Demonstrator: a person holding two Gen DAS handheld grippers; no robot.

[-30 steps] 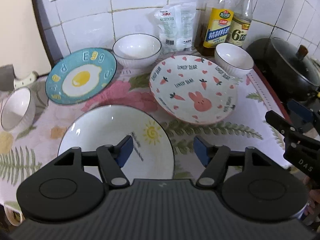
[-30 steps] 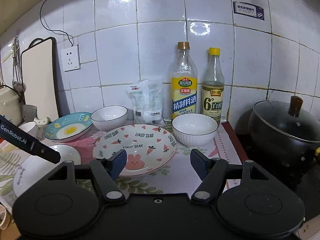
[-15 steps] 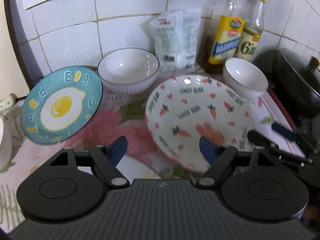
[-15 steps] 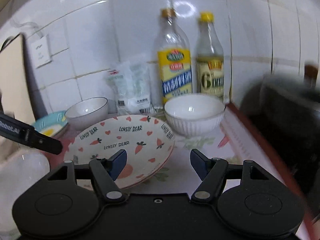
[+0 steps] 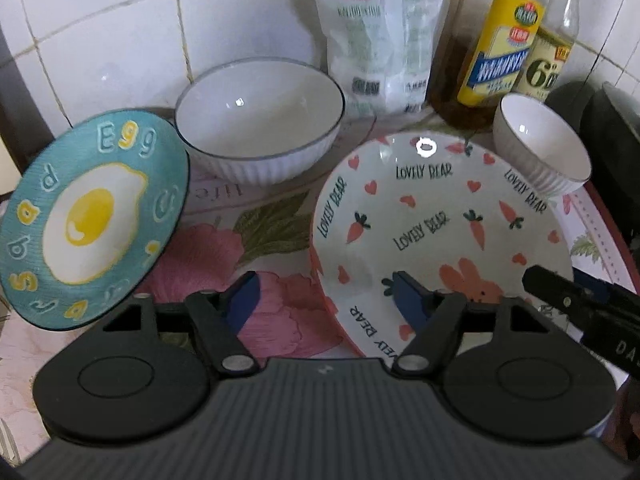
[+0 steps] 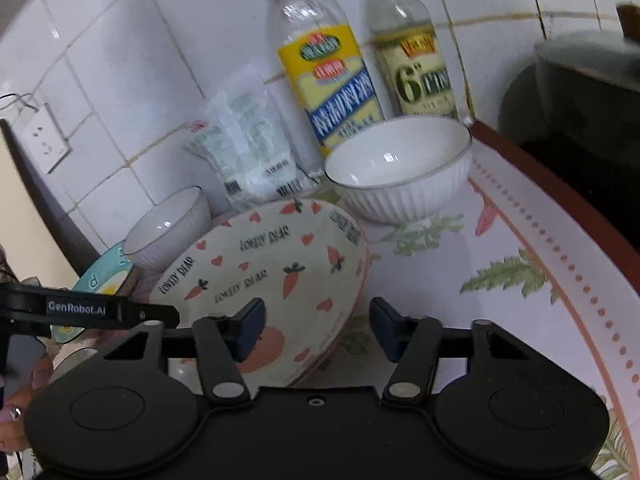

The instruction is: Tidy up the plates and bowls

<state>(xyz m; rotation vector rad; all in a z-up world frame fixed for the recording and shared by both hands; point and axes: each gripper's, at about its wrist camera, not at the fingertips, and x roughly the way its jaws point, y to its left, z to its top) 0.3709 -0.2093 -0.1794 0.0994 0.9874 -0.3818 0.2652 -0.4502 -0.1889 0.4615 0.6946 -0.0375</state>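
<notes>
A: Your left gripper (image 5: pixel 324 298) is low over the flowered cloth (image 5: pixel 264 312), and its jaws have just been closing in. They stand apart, with the near-left rim of the rabbit plate (image 5: pixel 432 216) running between them; the right finger lies over the plate's inside, the left over the cloth. I can't make out either pad pressing on the rim.

B: And your right gripper (image 6: pixel 318 328)?

A: Same story from the other side. Its jaws have just been narrowing too, and they straddle the plate's near-right edge, left finger over the rabbit, right finger over the cloth. A gap shows beside both pads, so no clamp there.

B: Where's the rest of the crockery?

A: The egg plate (image 5: pixel 92 216) is at your left, tilted up on its far edge. Behind it, near the tiled wall (image 5: pixel 100 40), is the large ribbed bowl (image 5: pixel 260 120). The small ribbed bowl (image 6: pixel 400 168) stands just behind the rabbit plate's far-right rim, in front of the two bottles (image 6: pixel 332 80). A white packet (image 5: pixel 376 40) leans on the wall between bowl and bottles. The dark pot (image 6: pixel 580 92) is off to your right.
</notes>
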